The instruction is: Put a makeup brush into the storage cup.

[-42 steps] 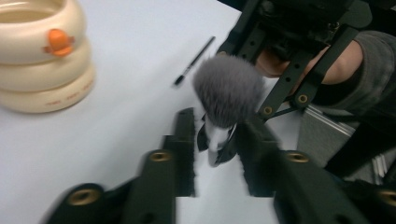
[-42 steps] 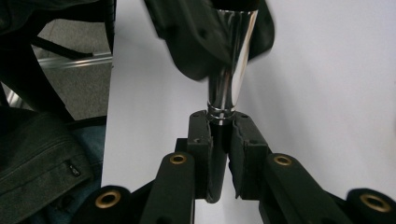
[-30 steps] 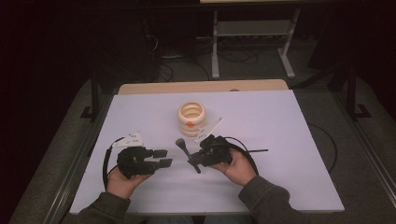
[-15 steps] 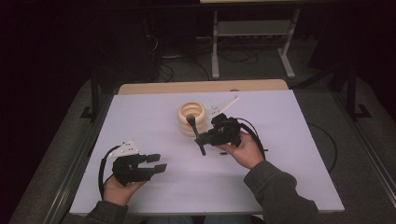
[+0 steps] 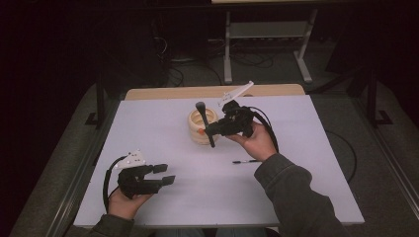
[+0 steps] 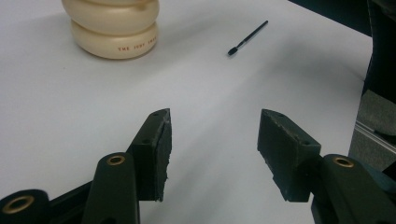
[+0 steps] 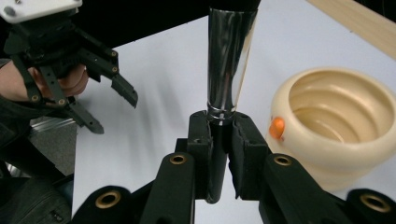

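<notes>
1. The makeup brush is looking pretty sleek: black handle, shiny silver ferrule. The right gripper is clamping its jaws on the handle, with the brush sticking up just beside the cream ribbed holder.
2. Since a second ago, the right gripper is carrying the brush up off the tabletop toward the holder. The left gripper has its jaws just opening, nothing between them.
3. There's small reddish lettering on the holder's base, too blurry to read.
4. A thin black brush is lying beyond the left jaws.

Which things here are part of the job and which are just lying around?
In the job: makeup brush clamped in the right gripper; cream ribbed holder below it.
Lying about: thin black brush on the white table; left gripper, open with nothing between its jaws.
</notes>
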